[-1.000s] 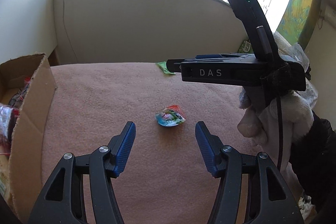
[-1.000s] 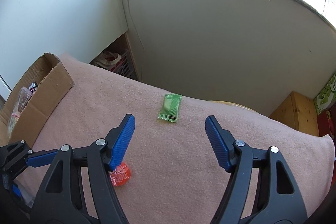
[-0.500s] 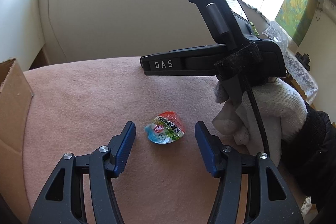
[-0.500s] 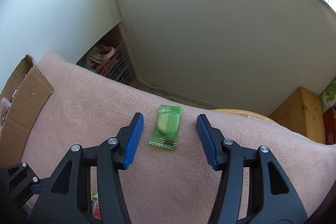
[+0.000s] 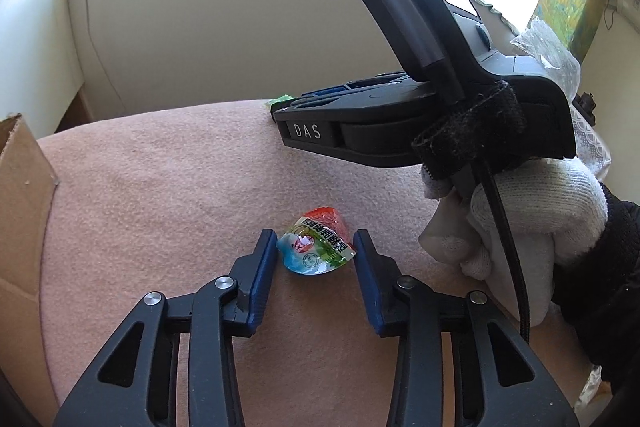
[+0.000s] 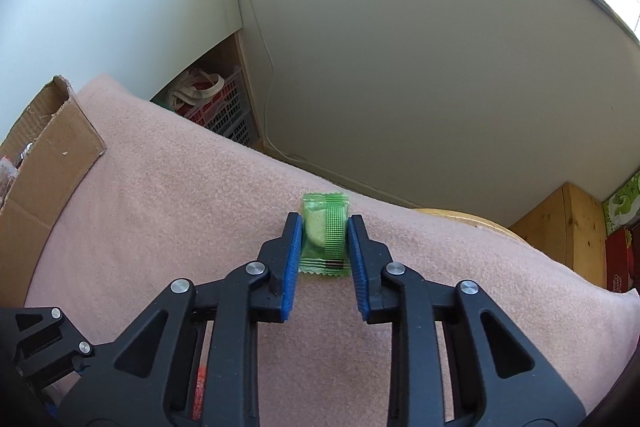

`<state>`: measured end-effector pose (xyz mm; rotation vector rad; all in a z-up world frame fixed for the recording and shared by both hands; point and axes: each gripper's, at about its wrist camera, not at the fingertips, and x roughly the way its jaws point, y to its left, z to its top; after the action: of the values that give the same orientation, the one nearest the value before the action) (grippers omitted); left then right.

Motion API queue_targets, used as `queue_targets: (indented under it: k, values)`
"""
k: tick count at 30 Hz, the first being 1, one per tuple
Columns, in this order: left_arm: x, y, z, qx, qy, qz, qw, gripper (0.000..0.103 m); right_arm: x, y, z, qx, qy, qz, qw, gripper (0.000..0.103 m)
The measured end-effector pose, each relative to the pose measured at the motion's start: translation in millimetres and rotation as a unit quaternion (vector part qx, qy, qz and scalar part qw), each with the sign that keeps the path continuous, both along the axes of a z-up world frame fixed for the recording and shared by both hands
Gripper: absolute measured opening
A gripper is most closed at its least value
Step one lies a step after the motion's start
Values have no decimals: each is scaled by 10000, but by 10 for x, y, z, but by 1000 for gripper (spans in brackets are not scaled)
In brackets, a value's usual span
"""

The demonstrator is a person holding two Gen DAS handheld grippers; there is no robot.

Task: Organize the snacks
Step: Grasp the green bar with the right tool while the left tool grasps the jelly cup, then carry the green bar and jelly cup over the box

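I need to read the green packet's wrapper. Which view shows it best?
The right wrist view: the green packet lies whole between the right hand-held gripper pads. The left wrist view shows only a green corner behind that gripper.

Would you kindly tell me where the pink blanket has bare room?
The pink fleece blanket lies bare between the brown cardboard box and the multicoloured jelly cup. It is crowded rightward, around the white-gloved hand.

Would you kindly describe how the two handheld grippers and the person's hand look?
Each gripper, left gripper and right gripper, has black plastic linkage arms with silver rivets and ribbed blue fingers. The right one's body reads "DAS", shows a green light, and carries a black cable under a black strap. The hand wears a white knit glove and black sleeve.
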<state>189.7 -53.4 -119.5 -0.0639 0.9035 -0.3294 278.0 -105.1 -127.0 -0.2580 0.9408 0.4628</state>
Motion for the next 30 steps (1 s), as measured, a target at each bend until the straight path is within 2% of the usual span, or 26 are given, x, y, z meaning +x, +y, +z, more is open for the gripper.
queue_targets:
  k: [17,30]
  values:
    - [-290,100,68,-103,-159,74,9998,35,-137,-187,82,251,65,-122,9996,22]
    - [-816,379,358,-241,-536,312,9978,35,-536,-287,447,477,-176,-29,9987,22]
